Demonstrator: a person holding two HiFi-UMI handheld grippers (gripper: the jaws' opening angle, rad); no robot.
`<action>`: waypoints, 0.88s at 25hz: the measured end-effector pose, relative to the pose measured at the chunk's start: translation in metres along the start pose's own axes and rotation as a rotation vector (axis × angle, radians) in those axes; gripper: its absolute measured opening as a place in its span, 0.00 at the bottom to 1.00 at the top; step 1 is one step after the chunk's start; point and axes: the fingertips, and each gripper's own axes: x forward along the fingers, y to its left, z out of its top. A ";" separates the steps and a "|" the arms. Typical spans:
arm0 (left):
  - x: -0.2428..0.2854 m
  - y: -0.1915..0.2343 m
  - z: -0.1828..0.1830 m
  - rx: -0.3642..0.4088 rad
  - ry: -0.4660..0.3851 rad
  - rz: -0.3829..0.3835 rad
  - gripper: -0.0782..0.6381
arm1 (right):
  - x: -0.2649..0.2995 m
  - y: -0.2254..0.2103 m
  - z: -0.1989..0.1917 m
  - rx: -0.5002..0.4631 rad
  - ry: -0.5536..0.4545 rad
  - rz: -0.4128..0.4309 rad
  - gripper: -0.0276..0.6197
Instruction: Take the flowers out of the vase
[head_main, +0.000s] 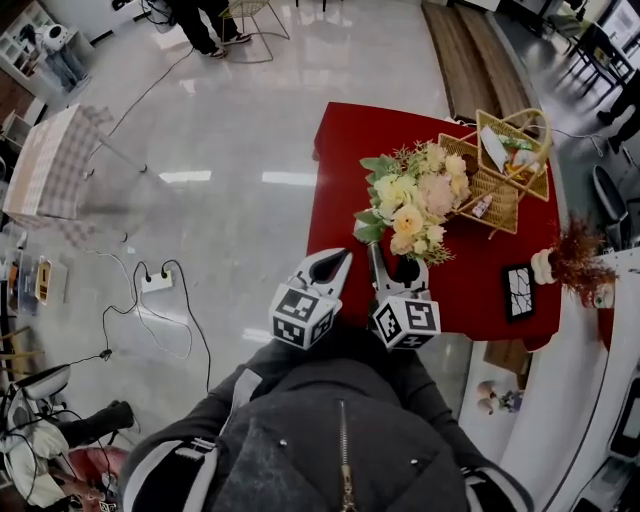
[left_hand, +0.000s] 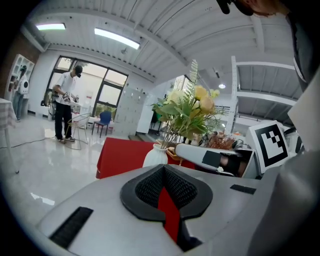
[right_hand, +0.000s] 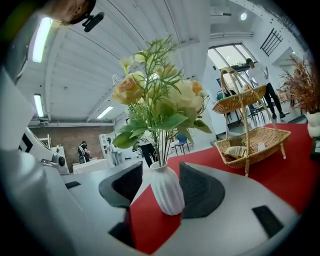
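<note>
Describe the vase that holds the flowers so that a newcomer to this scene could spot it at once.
Find the red table; on its near side, beside the wicker basket stand, stands a white vase. Unlike the white pot of dried brown sprigs nearby, it is ribbed and holds yellow and cream flowers with green leaves.

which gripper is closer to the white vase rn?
Right. The right gripper has the vase between its open jaws; the left gripper, shut, sits off to the vase's left, short of it.
</note>
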 end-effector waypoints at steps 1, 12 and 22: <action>0.002 0.001 0.000 -0.001 -0.004 0.008 0.12 | 0.004 -0.001 0.001 -0.007 -0.004 0.011 0.34; 0.015 0.005 -0.001 -0.021 -0.030 0.075 0.12 | 0.028 -0.008 0.004 -0.032 -0.019 0.105 0.34; 0.020 0.012 0.016 -0.019 -0.063 0.086 0.12 | 0.042 0.000 0.023 -0.064 -0.062 0.133 0.34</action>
